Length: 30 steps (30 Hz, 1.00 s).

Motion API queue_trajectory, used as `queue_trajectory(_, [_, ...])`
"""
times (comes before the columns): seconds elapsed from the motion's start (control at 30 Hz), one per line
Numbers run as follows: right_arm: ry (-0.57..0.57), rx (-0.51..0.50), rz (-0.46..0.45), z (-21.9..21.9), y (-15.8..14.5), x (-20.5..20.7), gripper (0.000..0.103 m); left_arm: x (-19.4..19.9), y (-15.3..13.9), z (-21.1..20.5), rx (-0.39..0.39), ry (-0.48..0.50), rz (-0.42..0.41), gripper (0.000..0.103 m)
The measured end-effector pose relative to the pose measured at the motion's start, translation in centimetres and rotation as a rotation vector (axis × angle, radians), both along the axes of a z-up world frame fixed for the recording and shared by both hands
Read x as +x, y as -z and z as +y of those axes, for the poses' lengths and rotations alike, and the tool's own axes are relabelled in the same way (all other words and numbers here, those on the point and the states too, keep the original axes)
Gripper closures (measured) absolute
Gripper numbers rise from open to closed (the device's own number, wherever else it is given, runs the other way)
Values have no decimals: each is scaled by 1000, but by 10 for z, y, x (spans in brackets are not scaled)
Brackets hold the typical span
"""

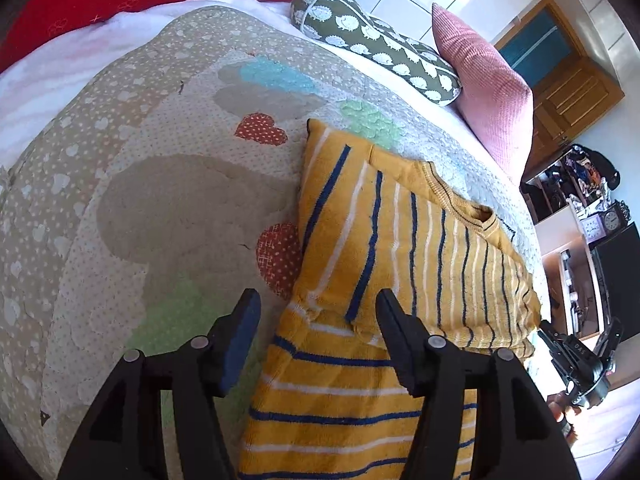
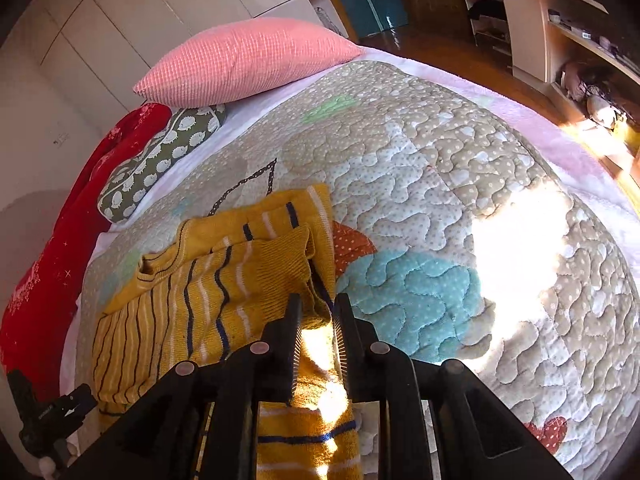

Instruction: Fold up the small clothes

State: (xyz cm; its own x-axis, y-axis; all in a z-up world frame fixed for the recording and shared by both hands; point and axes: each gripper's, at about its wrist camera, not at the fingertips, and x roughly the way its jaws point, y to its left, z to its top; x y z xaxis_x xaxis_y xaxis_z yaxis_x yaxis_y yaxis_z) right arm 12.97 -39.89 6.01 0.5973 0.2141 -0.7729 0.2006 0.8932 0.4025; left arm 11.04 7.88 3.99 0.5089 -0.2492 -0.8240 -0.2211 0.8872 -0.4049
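Observation:
A yellow knit garment [image 1: 400, 240] with blue and white stripes lies partly folded on a quilted bedspread [image 1: 160, 160]. My left gripper [image 1: 316, 312] hovers over its near edge with the jaws wide apart, and the cloth lies under them, not pinched. In the right wrist view the same garment [image 2: 208, 292] is bunched, with a folded flap on top. My right gripper [image 2: 318, 316] stands with its jaws only narrowly apart. Sunlit yellow cloth lies in the gap, and the ribbed pad faces show bare beside it.
A pink pillow [image 2: 248, 60], a green hedgehog-print cushion [image 2: 160, 160] and a red blanket [image 2: 60, 240] line the far side of the bed. The quilt [image 2: 440, 160] spreads out to the right of the garment. Shelves [image 2: 560, 20] and wooden floor lie beyond the bed.

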Motion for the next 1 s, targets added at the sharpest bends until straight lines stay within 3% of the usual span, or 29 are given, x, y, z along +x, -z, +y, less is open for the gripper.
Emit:
queue_trajectory(0.1, [-3,3,17,-4,4,-12,86,9,11,-6,99,-27,72,45])
queue_trajectory(0.23, [-9,27,41,-13,14,-40,80,-7,7,3,93,-32,56,45])
queue_trajectory(0.4, [-35,46,47,-15,22,-89,79,-54,1,12,98,-12,32,45])
queue_trajectory(0.6, [-111,101,38,4,28,-154,79,-120,14,1,5,33,34,45])
queue_trajectory(0.73, [-150,136,40,11,29,-191,79,-160,10,-13,45,49,-21,45])
queue_trajectory(0.9, [-180,142,19,9,25,-232,79,-198,14,-20,-8,57,-25,45])
queue_trajectory(1.0, [-218,173,38,7,28,-252,79,-219,18,-25,-1,77,-27,45])
